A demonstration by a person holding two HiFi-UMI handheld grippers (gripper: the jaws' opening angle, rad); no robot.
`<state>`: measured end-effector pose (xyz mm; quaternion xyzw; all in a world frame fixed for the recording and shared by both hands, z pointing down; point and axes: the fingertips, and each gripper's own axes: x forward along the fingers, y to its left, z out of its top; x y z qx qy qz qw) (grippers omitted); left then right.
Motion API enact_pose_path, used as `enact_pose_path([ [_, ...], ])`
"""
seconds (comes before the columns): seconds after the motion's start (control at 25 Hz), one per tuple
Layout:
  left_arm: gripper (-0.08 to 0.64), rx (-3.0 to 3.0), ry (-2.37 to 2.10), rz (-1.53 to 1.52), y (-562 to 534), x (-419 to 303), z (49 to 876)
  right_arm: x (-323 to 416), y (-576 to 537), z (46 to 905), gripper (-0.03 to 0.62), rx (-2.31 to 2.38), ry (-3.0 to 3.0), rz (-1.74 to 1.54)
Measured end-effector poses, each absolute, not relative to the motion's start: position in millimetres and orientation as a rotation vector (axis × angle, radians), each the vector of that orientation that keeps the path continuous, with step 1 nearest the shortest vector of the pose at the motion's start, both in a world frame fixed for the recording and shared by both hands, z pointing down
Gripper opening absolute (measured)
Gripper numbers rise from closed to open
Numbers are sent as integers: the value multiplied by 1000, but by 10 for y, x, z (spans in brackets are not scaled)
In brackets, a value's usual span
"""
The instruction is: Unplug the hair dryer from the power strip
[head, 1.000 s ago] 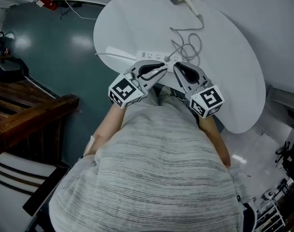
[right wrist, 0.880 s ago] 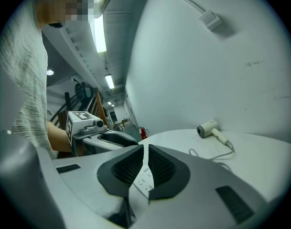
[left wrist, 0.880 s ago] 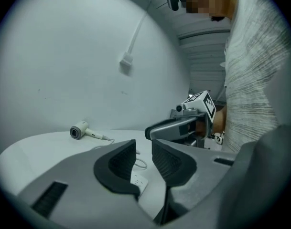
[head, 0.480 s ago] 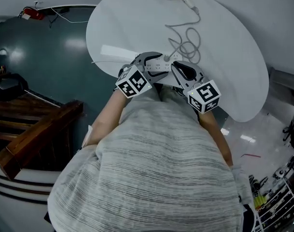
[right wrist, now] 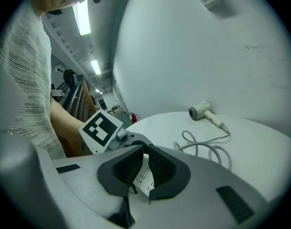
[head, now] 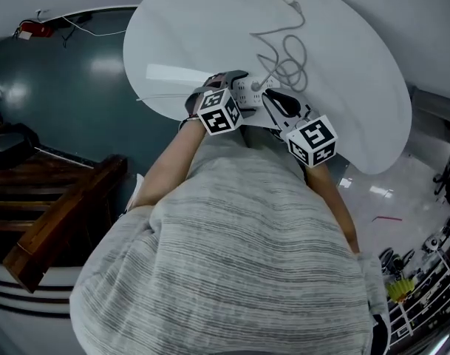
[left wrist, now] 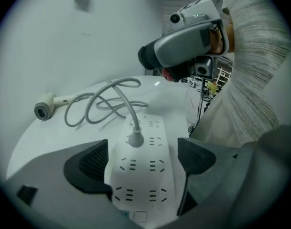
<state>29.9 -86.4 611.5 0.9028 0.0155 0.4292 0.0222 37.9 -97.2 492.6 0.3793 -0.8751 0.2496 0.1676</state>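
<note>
Starting closest in: straddling the near end of the power strip (left wrist: 140,190) with the left gripper (left wrist: 145,159), spread about as wide as possible, one pad either side, not squeezing anything yet. Keeping the right gripper (right wrist: 143,168) just beside it, pinched practically closed, holding nothing.

Guessing light, hard, slick plastic for the strip, so probably sliding or lifting off the table (left wrist: 45,142) unless clamped across its long sides, right at the left gripper's current spot. Sitting a bit further along the strip: the plug (left wrist: 135,139), small, rigid, likely seated snugly. Betting on pinching the plug body itself and pulling straight out, not yanking the cord (left wrist: 132,114), soft and floppy, looping off across the tabletop. Lying way out at the far side, well apart from everything: the hair dryer (left wrist: 46,108), not needing any touching.

Comparing with a second ago: back then hovering both grippers above the near table edge, left one nearly closed. Now having dropped the left one down around the strip, tilting steeper, and having just been opening wide. Sinking the right one only slightly.
</note>
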Motion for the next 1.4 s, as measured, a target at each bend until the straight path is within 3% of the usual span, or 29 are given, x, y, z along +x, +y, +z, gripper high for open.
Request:
enact_pose_path([
  [0.48,453,2776,128,1597,-850,314,6466,385,-975,5322,34,1002,-2306,692],
  [0.6,453,2811,106,1626,-868,321,6486,383,-967,5510,104,951,-2241,707],
  [1.04,454,2798,110,1606,-844,377,6476,251,-1072,5952,103,746,-2102,553],
  [1.12,454,2791,111,1605,-846,383,6481,249,-1093,5982,72,717,-2073,494],
  [1.4,456,2775,108,1622,-849,394,6492,249,-1089,5960,52,682,-2004,465],
])
